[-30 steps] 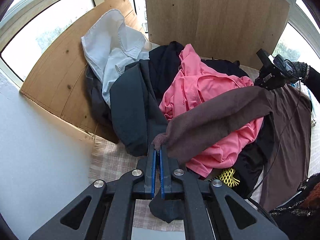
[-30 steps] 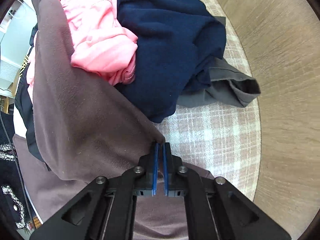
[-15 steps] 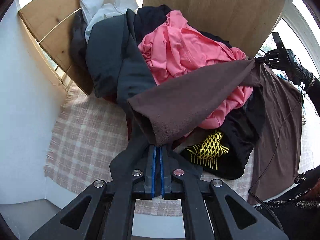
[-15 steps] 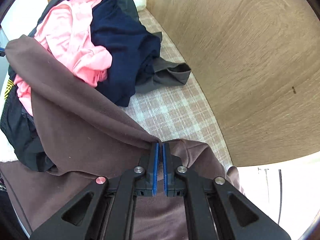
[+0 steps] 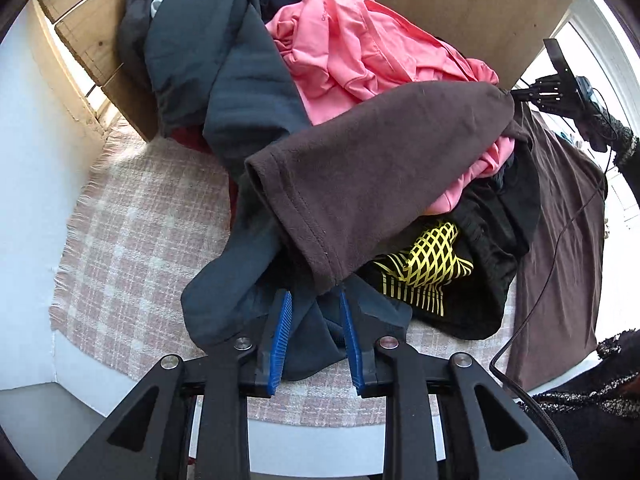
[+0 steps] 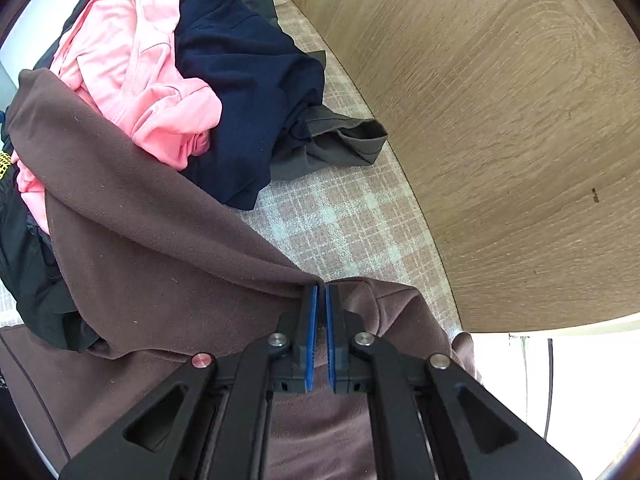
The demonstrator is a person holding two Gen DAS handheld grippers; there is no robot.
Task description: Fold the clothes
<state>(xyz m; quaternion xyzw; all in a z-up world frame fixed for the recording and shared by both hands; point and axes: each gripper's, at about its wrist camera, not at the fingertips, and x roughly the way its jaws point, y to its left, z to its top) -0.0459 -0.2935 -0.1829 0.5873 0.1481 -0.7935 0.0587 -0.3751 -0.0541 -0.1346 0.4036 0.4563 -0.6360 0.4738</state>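
Note:
A brown fleece top [image 5: 380, 168] lies stretched across the heap of clothes, its hemmed sleeve cuff hanging just ahead of my left gripper [image 5: 314, 296]. The jaws are opening: the cuff's corner sits between the blue pads [image 5: 282, 328], which no longer press on it. Under them lies a dark grey-blue garment [image 5: 240, 92]. My right gripper [image 6: 321, 288] is shut on a fold of the same brown top [image 6: 140, 240] near its shoulder. It also shows far right in the left wrist view as the right gripper [image 5: 552, 92].
The heap holds a pink top [image 5: 360, 48], a navy garment [image 6: 240, 100], a grey sleeve [image 6: 344, 140] and a black piece with yellow mesh print [image 5: 428, 264]. All rest on a plaid cloth [image 5: 132, 240]. Wooden boards [image 6: 500, 120] wall the back. A cable [image 5: 552, 248] hangs at right.
My left gripper has come down toward the plaid cloth and its jaws have parted, letting go of the brown cuff. The right gripper keeps its grip and has tilted a little.

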